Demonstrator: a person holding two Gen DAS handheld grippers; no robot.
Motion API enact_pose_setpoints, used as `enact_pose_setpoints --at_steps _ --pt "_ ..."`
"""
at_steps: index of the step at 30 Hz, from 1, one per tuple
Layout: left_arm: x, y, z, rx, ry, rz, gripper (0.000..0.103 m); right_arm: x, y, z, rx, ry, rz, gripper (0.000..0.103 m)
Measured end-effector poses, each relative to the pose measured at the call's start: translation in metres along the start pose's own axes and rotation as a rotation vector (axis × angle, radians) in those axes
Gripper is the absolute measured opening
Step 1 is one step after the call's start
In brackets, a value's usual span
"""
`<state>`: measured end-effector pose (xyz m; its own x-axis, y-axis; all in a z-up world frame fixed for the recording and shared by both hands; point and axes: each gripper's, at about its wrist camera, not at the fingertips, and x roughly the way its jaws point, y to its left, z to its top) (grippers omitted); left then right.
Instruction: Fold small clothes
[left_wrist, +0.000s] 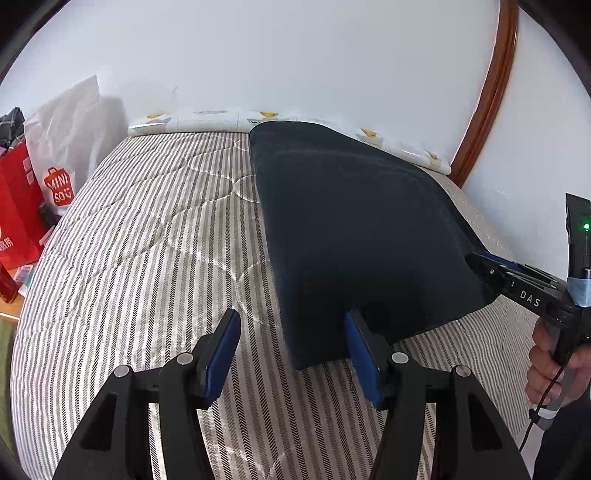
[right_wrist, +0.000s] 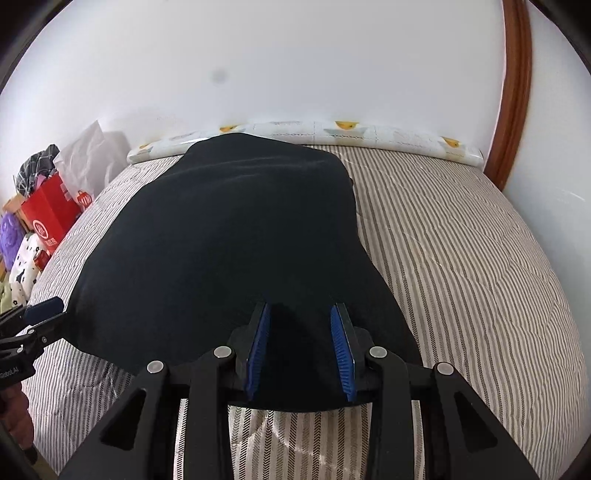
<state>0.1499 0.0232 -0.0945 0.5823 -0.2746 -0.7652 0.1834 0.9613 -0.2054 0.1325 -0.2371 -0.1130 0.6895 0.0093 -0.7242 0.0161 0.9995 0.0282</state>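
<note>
A dark navy garment (left_wrist: 351, 221) (right_wrist: 229, 229) lies flat on the striped quilted bed (left_wrist: 147, 240) (right_wrist: 461, 258). My left gripper (left_wrist: 291, 321) stands open at its near left corner. One blue pad (left_wrist: 362, 358) rests against the cloth edge and the other pad (left_wrist: 221, 354) is over bare bedding. My right gripper (right_wrist: 301, 308) is over the near edge of the garment, jaws apart, the cloth lying slack beneath and between the pads. In the left wrist view the right gripper (left_wrist: 476, 258) reaches the garment's right edge, held by a hand (left_wrist: 554, 362). The left gripper (right_wrist: 48, 310) shows at the left.
A red bag (left_wrist: 18, 214) and a white Miniso bag (left_wrist: 62, 155) stand left of the bed. A patterned bolster (left_wrist: 207, 120) (right_wrist: 332, 133) runs along the white wall. A wooden frame (left_wrist: 487, 99) rises at the right. Clothes and soft items (right_wrist: 22, 258) pile beside the bed.
</note>
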Motion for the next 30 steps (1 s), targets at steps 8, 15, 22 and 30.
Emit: enact_pose_setpoints --at_steps 8,15,22,30 --pt "-0.008 -0.004 -0.002 0.004 0.011 0.029 0.055 -0.007 -0.002 -0.004 0.023 0.019 -0.019 0.035" --pt "-0.031 -0.011 -0.004 0.019 -0.008 0.056 0.059 -0.027 -0.009 -0.006 0.059 0.008 -0.029 0.039" --pt "-0.070 -0.023 -0.007 0.020 -0.072 0.067 0.068 -0.071 -0.014 -0.008 0.071 -0.037 -0.044 0.049" --pt "-0.121 -0.041 -0.016 0.031 -0.130 0.091 0.081 -0.138 -0.023 -0.020 0.086 -0.077 -0.062 0.055"
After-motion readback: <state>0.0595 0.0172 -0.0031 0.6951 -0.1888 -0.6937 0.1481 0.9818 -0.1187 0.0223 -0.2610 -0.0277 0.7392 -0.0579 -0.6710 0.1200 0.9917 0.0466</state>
